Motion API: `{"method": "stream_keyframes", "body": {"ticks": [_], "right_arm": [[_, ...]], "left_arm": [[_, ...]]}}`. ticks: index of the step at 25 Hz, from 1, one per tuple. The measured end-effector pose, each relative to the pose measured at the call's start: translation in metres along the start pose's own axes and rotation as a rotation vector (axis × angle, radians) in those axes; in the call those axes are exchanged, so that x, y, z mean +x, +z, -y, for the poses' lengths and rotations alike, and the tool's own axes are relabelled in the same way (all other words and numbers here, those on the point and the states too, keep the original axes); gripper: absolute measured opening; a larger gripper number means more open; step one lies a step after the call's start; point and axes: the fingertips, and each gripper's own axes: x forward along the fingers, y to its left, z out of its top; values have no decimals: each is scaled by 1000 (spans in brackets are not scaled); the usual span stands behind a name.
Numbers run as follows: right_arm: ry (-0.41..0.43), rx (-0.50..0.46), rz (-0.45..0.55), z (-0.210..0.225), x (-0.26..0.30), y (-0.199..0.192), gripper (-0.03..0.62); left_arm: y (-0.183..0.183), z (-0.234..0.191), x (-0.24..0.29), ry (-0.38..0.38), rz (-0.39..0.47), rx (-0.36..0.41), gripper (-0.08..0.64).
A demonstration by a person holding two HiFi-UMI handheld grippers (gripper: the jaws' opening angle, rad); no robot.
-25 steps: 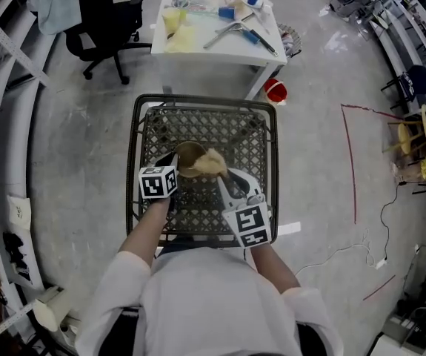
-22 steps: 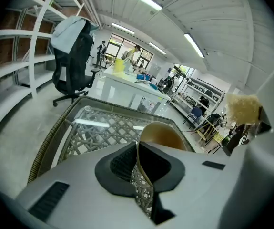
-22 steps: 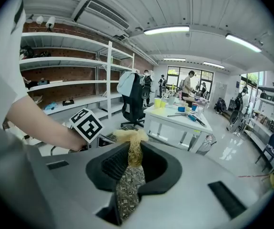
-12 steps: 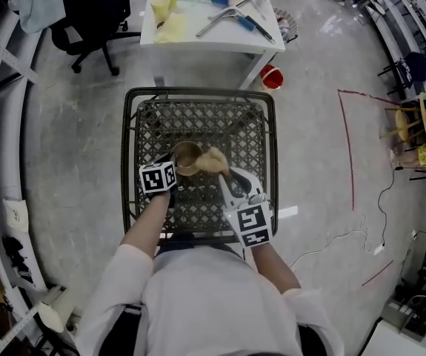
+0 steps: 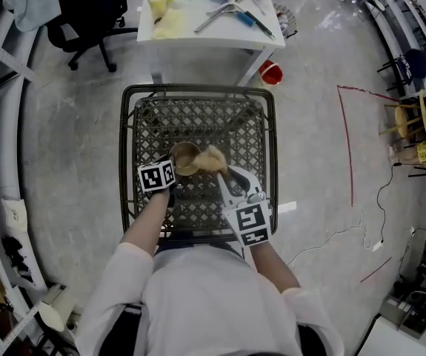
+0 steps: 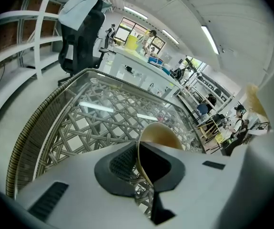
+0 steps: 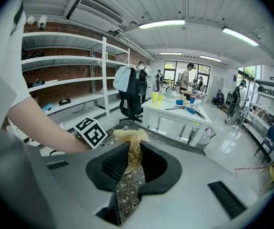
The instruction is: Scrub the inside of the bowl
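A tan bowl (image 5: pixel 185 158) is over the woven table (image 5: pixel 198 117). My left gripper (image 5: pixel 172 166) is shut on its near rim. In the left gripper view the thin rim (image 6: pixel 158 136) runs between the two dark pads of that gripper (image 6: pixel 139 159), and the bowl is tilted on its side. My right gripper (image 5: pixel 223 172) is shut on a tan fibrous scrub pad (image 5: pixel 213 159), which sits right beside the bowl's right edge. In the right gripper view the scrub pad (image 7: pixel 131 144) sticks up from the jaws of that gripper (image 7: pixel 133 165), with the left gripper's marker cube (image 7: pixel 91 131) just beyond it.
The table has a dark raised rim (image 5: pixel 127 162) around its lattice top. Beyond it are a white workbench (image 5: pixel 205 13) with tools, a black office chair (image 5: pixel 87 10) and a red bucket (image 5: pixel 270 73). Red tape (image 5: pixel 344 147) marks the floor on the right.
My left gripper has sunk a little toward the table top with the bowl. The right gripper and its scrub pad have hardly shifted.
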Motion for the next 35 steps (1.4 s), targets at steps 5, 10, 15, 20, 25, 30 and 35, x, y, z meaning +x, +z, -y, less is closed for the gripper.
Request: {"method": "stream_keyframes", "body": {"ticks": [5, 10, 15, 20, 25, 30, 35], "right_arm": [[7, -2, 1, -1, 0, 1, 78], [10, -2, 3, -1, -1, 2, 77], [11, 1, 10, -2, -2, 3, 78], [14, -3, 22, -4, -3, 7, 77], [11, -5, 41, -5, -6, 11, 77], [10, -12, 60, -6, -11, 16, 78], [16, -26, 90, -10, -20, 22, 77]], "left_arm": [[-4, -4, 2, 4, -14, -24, 44], [-4, -1, 2, -21, -11, -44, 44], [-2, 1, 1, -32, -3, -43, 46], [-1, -1, -3, -37, 1, -54, 45], [17, -4, -20, -13, 63, 3, 46], [43, 9, -48, -25, 155, 96, 44], [61, 28, -83, -43, 246, 179, 44]]}}
